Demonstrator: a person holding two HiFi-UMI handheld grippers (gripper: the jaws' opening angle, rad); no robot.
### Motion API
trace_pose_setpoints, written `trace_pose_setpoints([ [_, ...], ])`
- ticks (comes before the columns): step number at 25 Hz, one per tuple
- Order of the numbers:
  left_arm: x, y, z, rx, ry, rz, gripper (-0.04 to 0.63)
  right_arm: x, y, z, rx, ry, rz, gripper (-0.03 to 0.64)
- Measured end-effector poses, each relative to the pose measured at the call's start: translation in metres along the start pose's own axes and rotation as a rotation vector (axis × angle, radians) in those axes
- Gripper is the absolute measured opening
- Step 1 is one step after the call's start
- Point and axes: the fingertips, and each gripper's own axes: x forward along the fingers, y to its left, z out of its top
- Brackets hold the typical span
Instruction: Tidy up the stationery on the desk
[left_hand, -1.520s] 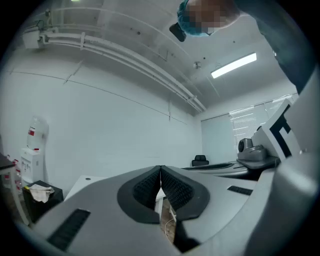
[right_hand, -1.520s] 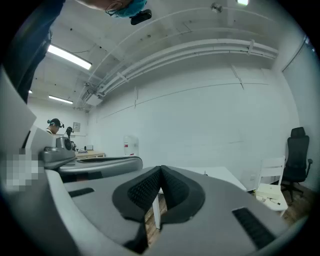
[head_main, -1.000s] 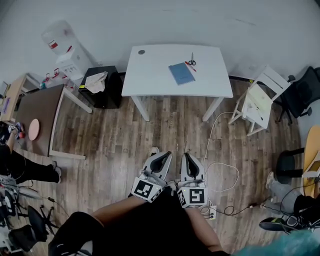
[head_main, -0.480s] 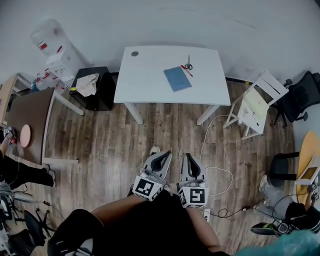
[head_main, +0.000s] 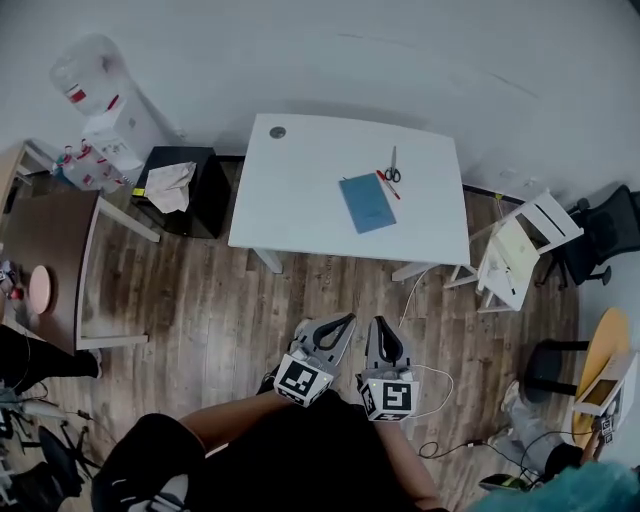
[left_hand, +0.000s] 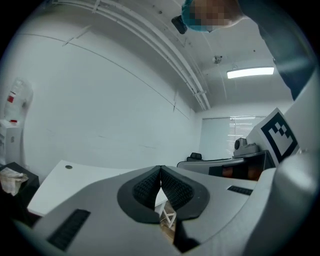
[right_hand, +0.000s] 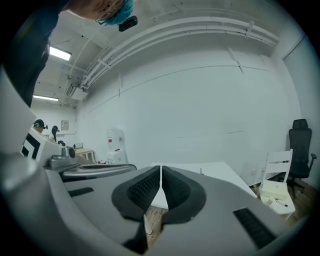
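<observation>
A white desk (head_main: 300, 190) stands against the far wall in the head view. On it lie a blue notebook (head_main: 367, 203), a red pen (head_main: 387, 185) and a pair of scissors (head_main: 392, 168), all towards its right half. My left gripper (head_main: 345, 322) and right gripper (head_main: 378, 328) are held side by side low in the view, over the wooden floor, well short of the desk. Both are shut with nothing between the jaws. In the left gripper view the desk (left_hand: 60, 182) shows beyond the closed jaws; in the right gripper view the desk (right_hand: 220, 172) shows too.
A water dispenser (head_main: 105, 115) and a black cabinet (head_main: 185, 185) with a cloth stand left of the desk. A brown table (head_main: 50, 255) is further left. A white chair (head_main: 520, 250) and a black office chair (head_main: 610, 235) sit right. Cables (head_main: 430, 390) lie on the floor.
The desk has drawn closer and lower in the head view as the person steps towards it. Both grippers stay shut and side by side.
</observation>
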Motion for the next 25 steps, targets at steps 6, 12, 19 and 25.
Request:
trace_pose_setpoints([
  [6, 0.033, 0.071, 0.014, -0.076, 0.006, -0.003, 0.014, 0.078, 0.004, 0.012, -0.005, 0.027, -0.005, 0.034],
  [12, 0.053, 0.122, 0.013, -0.068, 0.021, -0.001, 0.014, 0.119, -0.001, 0.009, 0.018, 0.060, -0.040, 0.034],
  [19, 0.068, 0.143, 0.017, -0.096, 0.020, 0.032, 0.014, 0.139, -0.020, 0.010, 0.044, 0.079, -0.052, 0.034],
  [25, 0.085, 0.155, 0.013, -0.088, 0.038, 0.050, 0.014, 0.162, -0.036, 0.003, 0.070, 0.085, -0.043, 0.034],
])
